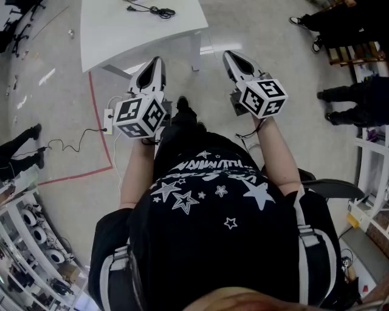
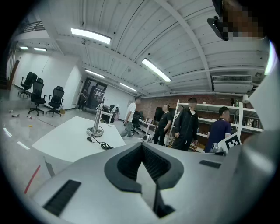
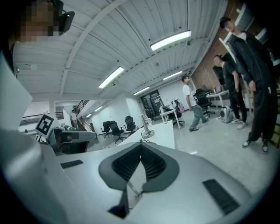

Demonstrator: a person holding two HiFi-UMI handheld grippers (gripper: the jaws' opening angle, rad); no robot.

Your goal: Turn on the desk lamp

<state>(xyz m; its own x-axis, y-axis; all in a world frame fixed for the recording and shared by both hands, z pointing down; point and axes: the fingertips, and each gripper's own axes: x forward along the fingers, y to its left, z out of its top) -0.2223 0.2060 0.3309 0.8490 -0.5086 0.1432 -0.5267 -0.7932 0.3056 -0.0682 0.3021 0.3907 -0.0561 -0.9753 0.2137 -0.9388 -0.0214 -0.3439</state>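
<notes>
The desk lamp (image 2: pixel 97 121), a thin silver stem on a round base, stands on a white table (image 2: pixel 70 140) ahead of me, with a black cable (image 2: pixel 99 143) lying beside it. It also shows small in the right gripper view as the lamp (image 3: pixel 145 127). The head view holds only the table's near corner (image 1: pixel 140 27) and the cable (image 1: pixel 153 9). My left gripper (image 1: pixel 158 61) (image 2: pixel 142 146) and right gripper (image 1: pixel 229 56) (image 3: pixel 141 146) are held up side by side short of the table, both shut with nothing between the jaws.
A white power strip (image 1: pixel 109 121) with a cord lies on the floor by a red tape line (image 1: pixel 100 115). Several people (image 2: pixel 188 124) stand by shelving to the right. Office chairs (image 2: pixel 39 94) stand far left. Shelves (image 1: pixel 30 231) lie at my lower left.
</notes>
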